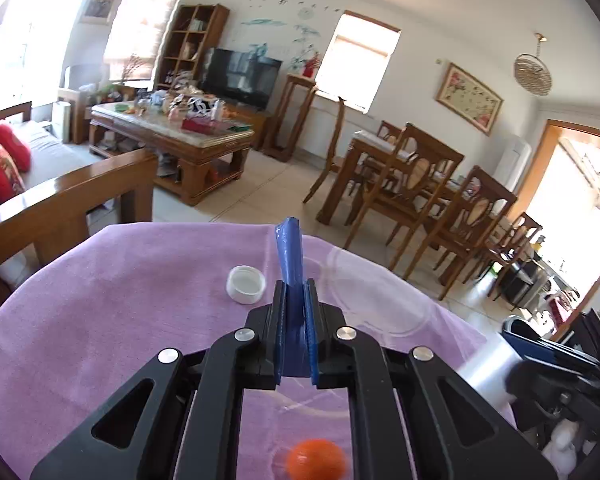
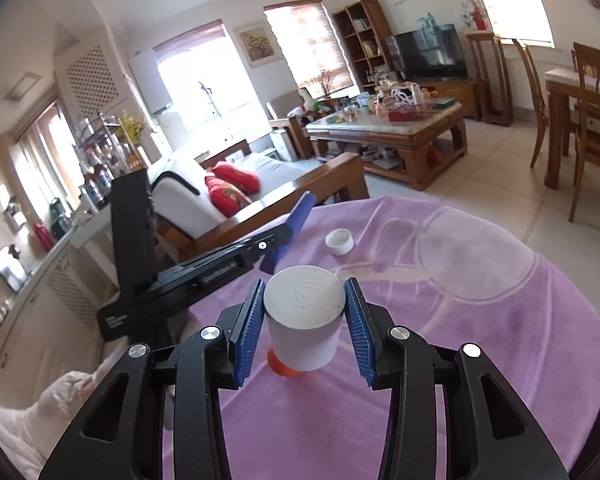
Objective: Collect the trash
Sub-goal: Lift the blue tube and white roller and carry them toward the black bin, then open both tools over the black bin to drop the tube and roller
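My left gripper (image 1: 295,292) is shut on a blue wrapper strip (image 1: 289,254) that sticks up past the fingertips, above the purple tablecloth (image 1: 120,320). A white bottle cap (image 1: 246,284) lies on the cloth just left of it. An orange ball (image 1: 317,458) lies on the cloth below the gripper. My right gripper (image 2: 305,304) is shut on a white paper cup (image 2: 303,320), held with its base toward the camera. The orange ball (image 2: 282,366) peeks out under the cup. The left gripper (image 2: 276,236) with the blue strip (image 2: 303,208) shows to the upper left, the cap (image 2: 339,241) beyond.
The round table edge (image 2: 560,276) drops to a tiled floor. A wooden sofa (image 1: 60,200) stands behind the table, wooden dining chairs (image 1: 412,184) to the right. My right gripper with the cup shows blurred at the right edge (image 1: 540,364).
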The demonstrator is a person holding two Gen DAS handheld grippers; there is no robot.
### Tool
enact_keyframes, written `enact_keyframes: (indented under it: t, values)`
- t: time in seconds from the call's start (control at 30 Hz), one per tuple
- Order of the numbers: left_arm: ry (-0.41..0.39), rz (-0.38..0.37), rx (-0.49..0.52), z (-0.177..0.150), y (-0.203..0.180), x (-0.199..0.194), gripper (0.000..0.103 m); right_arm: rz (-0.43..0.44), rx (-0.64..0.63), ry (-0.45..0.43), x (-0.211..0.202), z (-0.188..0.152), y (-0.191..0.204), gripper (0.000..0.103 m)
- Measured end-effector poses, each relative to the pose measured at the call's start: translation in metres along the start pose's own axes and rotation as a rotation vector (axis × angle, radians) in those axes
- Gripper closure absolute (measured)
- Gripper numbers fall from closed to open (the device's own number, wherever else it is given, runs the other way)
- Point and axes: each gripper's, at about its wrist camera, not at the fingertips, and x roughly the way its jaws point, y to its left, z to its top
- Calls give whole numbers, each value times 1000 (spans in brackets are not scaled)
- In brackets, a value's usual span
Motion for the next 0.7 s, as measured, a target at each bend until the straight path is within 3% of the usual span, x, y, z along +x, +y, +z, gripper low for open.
enact_keyframes:
  t: [0.3, 0.7]
  values:
    - [7, -117, 116, -19, -53, -25, 92, -110, 8, -112, -54, -29, -35, 63]
    - [104, -382, 238, -50, -194, 1, 92, -299, 153, -222, -168, -87, -139, 63]
